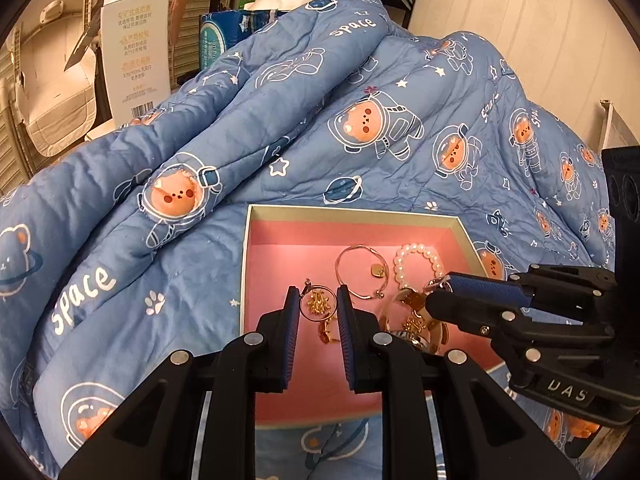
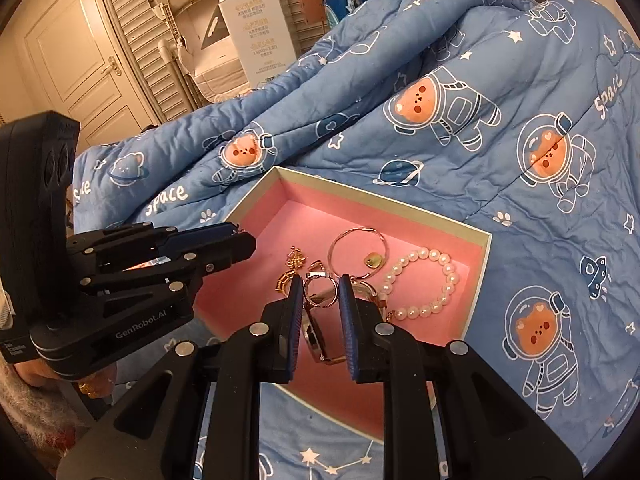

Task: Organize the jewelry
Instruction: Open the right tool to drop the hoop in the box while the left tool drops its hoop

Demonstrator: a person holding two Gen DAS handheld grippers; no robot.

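The jewelry sits in a shallow box [image 1: 256,264] with a pink lining and cream walls, resting on a blue quilt [image 1: 200,152] printed with astronaut bears. Inside lie a thin gold bangle [image 1: 360,272] with a small heart charm and, just beside it toward the box's right wall, a pearl bracelet [image 1: 418,264]. Nearer the grippers is a tangle of gold pieces, among them a hoop earring [image 1: 318,304] with a dangling ornament.

The left gripper [image 1: 318,308] points steeply down into the box, its blue-padded jaws a narrow gap apart. The hoop earring shows between the tips, but whether the pads pinch it or it merely lies on the lining below them I cannot tell. From the other camera its tips look drawn close together, with something small and metallic at the very end – too small to name.

The right gripper [image 2: 319,300] tilts down at much the same angle, coming in from the right, so the two tips are near each other over the pile. Its jaws also stand only slightly apart, with a metal ring and part of a watch-like piece [image 2: 320,320] seen between them – held or lying beneath, I cannot tell.

Beyond the bunched quilt stand a tall white carton [image 1: 134,44] and louvred doors [image 2: 132,40].
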